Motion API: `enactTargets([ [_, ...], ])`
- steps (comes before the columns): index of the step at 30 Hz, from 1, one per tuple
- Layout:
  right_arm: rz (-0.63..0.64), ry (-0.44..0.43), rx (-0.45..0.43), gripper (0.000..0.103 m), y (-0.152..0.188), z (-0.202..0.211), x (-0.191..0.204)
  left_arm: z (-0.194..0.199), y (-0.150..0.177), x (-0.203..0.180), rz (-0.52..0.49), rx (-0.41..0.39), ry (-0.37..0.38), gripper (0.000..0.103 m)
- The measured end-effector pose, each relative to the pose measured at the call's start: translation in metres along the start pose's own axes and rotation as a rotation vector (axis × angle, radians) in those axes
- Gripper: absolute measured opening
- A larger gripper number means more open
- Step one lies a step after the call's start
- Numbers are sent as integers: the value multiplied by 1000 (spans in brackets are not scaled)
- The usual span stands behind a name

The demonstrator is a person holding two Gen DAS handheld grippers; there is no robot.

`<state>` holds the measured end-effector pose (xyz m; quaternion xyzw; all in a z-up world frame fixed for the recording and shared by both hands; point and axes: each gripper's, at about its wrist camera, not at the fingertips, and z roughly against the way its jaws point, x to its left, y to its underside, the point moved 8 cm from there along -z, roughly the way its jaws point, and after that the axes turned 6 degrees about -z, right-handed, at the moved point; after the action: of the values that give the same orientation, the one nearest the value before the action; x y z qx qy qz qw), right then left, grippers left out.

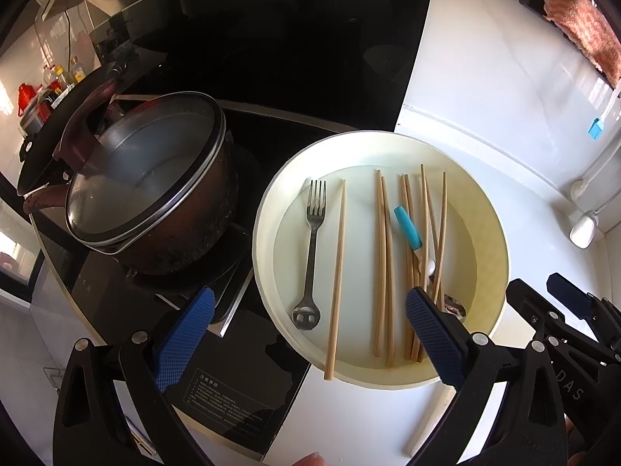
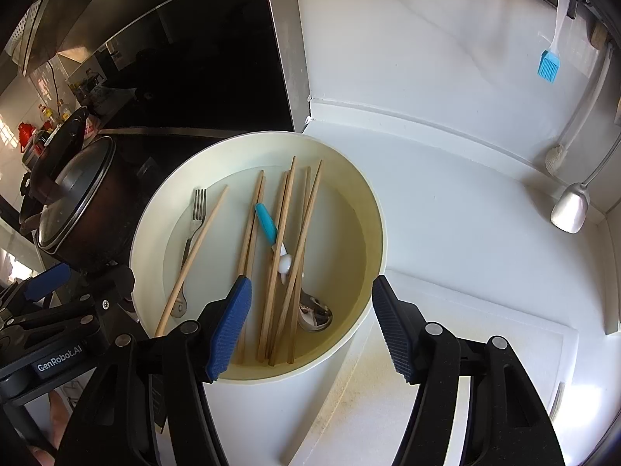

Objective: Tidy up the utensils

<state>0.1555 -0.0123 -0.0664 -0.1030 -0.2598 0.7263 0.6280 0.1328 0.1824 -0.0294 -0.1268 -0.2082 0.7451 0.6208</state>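
Note:
A cream round basin (image 1: 268,202) (image 2: 372,209) on the white counter holds a metal fork (image 1: 312,248) (image 2: 192,229), several wooden chopsticks (image 1: 382,264) (image 2: 281,240), a blue-handled utensil (image 1: 407,227) (image 2: 266,223) and a metal spoon (image 2: 316,314). One chopstick (image 1: 336,272) (image 2: 192,256) leans over the near rim. My left gripper (image 1: 310,338) is open and empty above the basin's near rim. My right gripper (image 2: 310,330) is open and empty over the near right part of the basin; it shows at the right of the left wrist view (image 1: 559,310).
A dark pot with a glass lid (image 1: 147,178) (image 2: 73,202) sits on the black stove (image 1: 248,39) left of the basin. A white cutting board (image 2: 465,349) lies to the right. A blue brush (image 2: 548,63), a ladle (image 2: 570,209) and a pink cloth (image 1: 578,19) hang on the wall.

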Motion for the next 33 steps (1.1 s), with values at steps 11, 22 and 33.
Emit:
enactTargets([
  [11, 6, 6, 0, 62, 0, 0, 1, -2, 0, 1, 2, 2, 0, 97],
  [22, 9, 8, 0, 62, 0, 0, 2, -3, 1, 2, -5, 1, -10, 97],
  [33, 11, 7, 4, 62, 0, 0, 1, -6, 0, 3, -16, 11, -14, 97],
])
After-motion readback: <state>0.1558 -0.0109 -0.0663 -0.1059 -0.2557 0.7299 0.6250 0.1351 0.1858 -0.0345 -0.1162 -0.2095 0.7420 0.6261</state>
